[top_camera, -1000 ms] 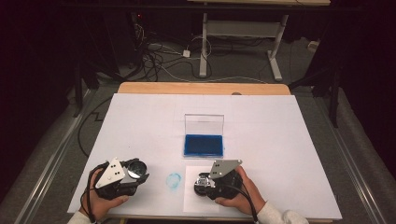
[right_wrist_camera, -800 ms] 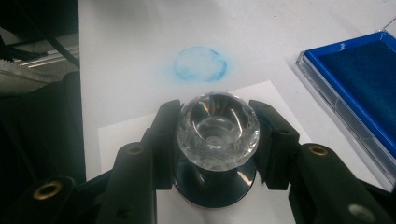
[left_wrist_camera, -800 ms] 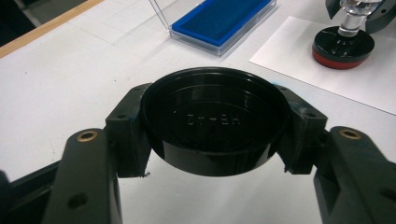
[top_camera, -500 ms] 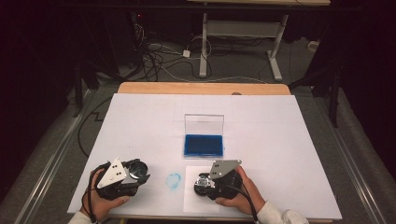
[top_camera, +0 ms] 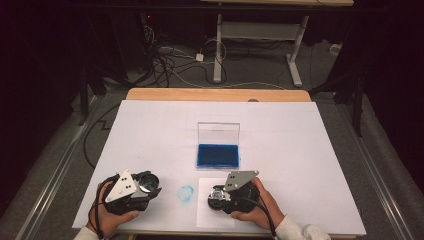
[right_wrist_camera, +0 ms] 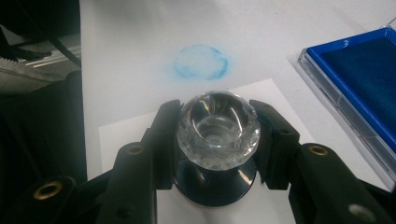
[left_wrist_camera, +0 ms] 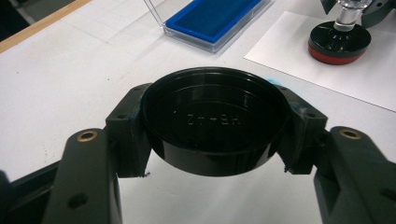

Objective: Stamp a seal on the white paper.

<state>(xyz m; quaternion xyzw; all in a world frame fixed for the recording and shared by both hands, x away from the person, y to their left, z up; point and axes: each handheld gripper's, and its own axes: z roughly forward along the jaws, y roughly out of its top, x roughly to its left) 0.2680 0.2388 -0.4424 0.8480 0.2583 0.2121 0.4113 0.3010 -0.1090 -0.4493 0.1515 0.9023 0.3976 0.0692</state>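
Now stamping: right claw [right_wrist_camera: 217,140] clamps stamp [right_wrist_camera: 218,128] on paper [top_camera: 210,212].
Left claw [left_wrist_camera: 215,135] grips cap [left_wrist_camera: 215,123]; next, likely lift straight up.

Between my two hands the white table [top_camera: 150,135] was bare, with only a flat blue smudge [top_camera: 186,193] that blocked nothing. In front of my right gripper [top_camera: 216,196] stood the open ink pad [top_camera: 218,155], and its clear lid [top_camera: 218,134] rose upright at the far side like a small wall. To the left and right of the pad, wide free surface went up to the wooden edge [top_camera: 215,95]. My left gripper [top_camera: 150,184] had open table ahead of it. The paper sheet [top_camera: 207,220] lay flat under my right gripper.
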